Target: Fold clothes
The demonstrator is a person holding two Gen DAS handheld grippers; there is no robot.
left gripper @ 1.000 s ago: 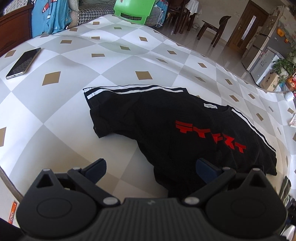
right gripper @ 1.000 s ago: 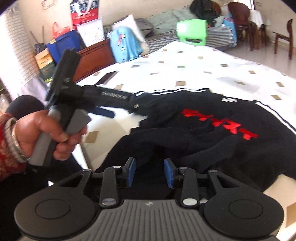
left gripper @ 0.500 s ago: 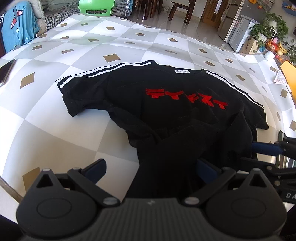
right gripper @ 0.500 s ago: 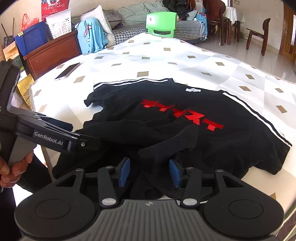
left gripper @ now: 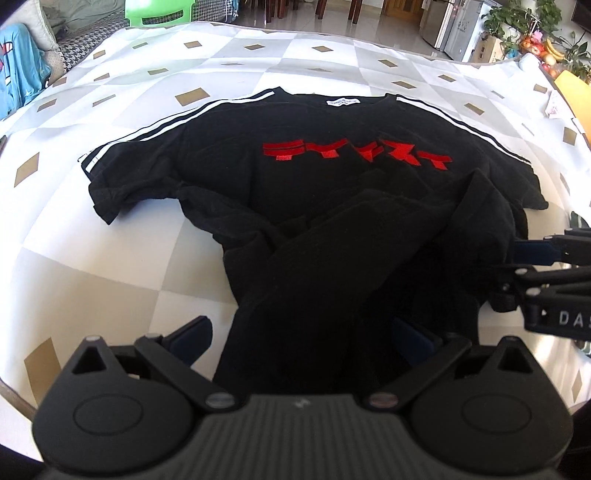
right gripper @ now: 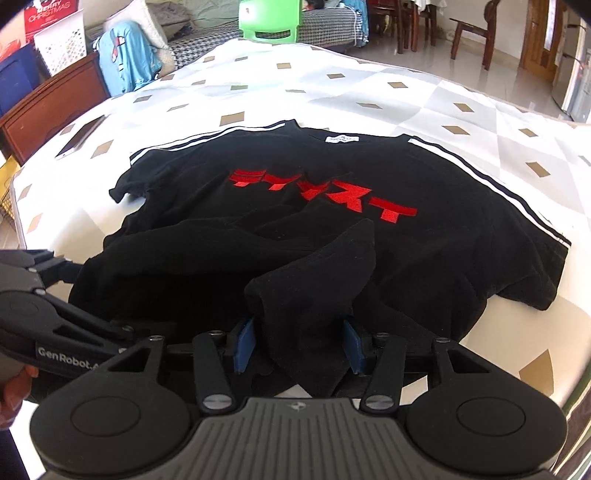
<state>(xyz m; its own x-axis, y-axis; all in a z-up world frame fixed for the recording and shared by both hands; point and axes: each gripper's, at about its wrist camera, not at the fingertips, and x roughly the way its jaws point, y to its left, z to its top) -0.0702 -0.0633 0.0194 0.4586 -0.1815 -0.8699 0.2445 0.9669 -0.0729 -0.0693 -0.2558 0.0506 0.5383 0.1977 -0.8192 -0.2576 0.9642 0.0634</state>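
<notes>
A black T-shirt [left gripper: 332, 181] [right gripper: 207, 192] with red lettering and white shoulder stripes lies face up on the patterned tablecloth [left gripper: 110, 277], collar away from me. Its lower part is rumpled and bunched toward me. My left gripper [left gripper: 303, 339] stands wide open over the near hem, with loose cloth lying between its fingers. My right gripper [right gripper: 298, 343] is closing on a raised ridge of the hem, and both blue pads touch the cloth. Each gripper shows in the other's view: the right gripper's fingers [left gripper: 535, 253] at the right edge, the left gripper's fingers [right gripper: 55, 273] at the left edge.
A phone [right gripper: 79, 142] lies on the cloth at the far left. Beyond the table are a green chair [right gripper: 271, 18], a wooden cabinet [right gripper: 48, 107] and dining chairs. A person's hand [right gripper: 11, 391] holds the left gripper's handle. Bare cloth surrounds the shirt.
Both grippers came down and in over the shirt's near hem. The right gripper's pads opened a little, then closed in on a fold of cloth that now stands between them.
</notes>
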